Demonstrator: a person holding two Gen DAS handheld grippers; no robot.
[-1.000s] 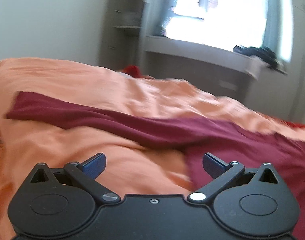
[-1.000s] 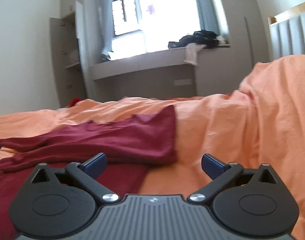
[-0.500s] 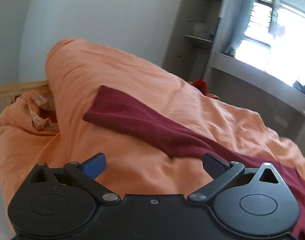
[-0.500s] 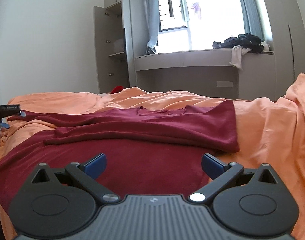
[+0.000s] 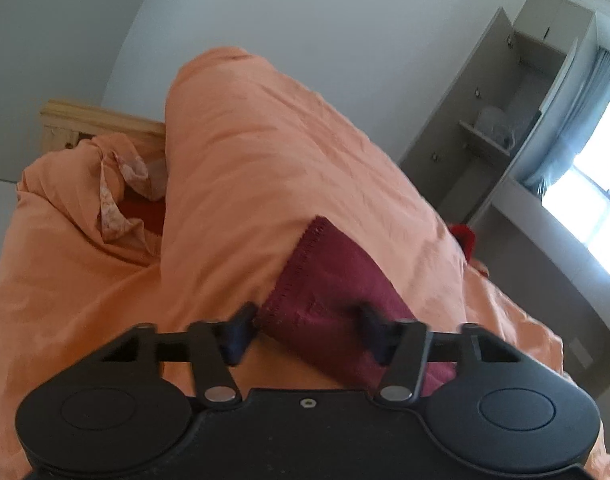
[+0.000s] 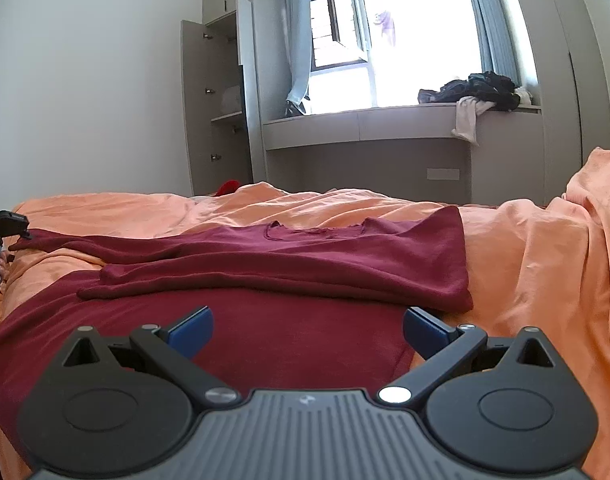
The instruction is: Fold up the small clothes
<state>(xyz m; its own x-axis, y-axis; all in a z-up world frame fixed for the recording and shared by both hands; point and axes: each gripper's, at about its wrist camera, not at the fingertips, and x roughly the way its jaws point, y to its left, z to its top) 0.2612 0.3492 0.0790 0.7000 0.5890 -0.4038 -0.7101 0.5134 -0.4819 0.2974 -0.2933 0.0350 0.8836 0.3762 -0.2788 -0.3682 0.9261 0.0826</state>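
A dark red long-sleeved shirt (image 6: 289,264) lies spread on the orange bed cover (image 6: 545,264), its right sleeve folded across the body. My right gripper (image 6: 307,330) is open and empty, low over the shirt's lower part. In the left wrist view my left gripper (image 5: 307,326) is open with its fingers either side of the cuff end of the left sleeve (image 5: 325,280), close to the cloth; the sleeve lies flat on the cover. The left gripper also shows at the far left of the right wrist view (image 6: 7,224), at the sleeve's tip.
A rolled hump of orange duvet (image 5: 245,152) rises beyond the sleeve, with a wooden bed frame (image 5: 89,124) behind. An open grey wardrobe (image 6: 221,108) and a window bench with a pile of dark clothes (image 6: 477,90) stand past the bed. A small red item (image 6: 227,187) lies by the wardrobe.
My left gripper has swung left along the sleeve to its cuff, and its fingers have narrowed around it. My right gripper has turned left over the shirt and stayed open.
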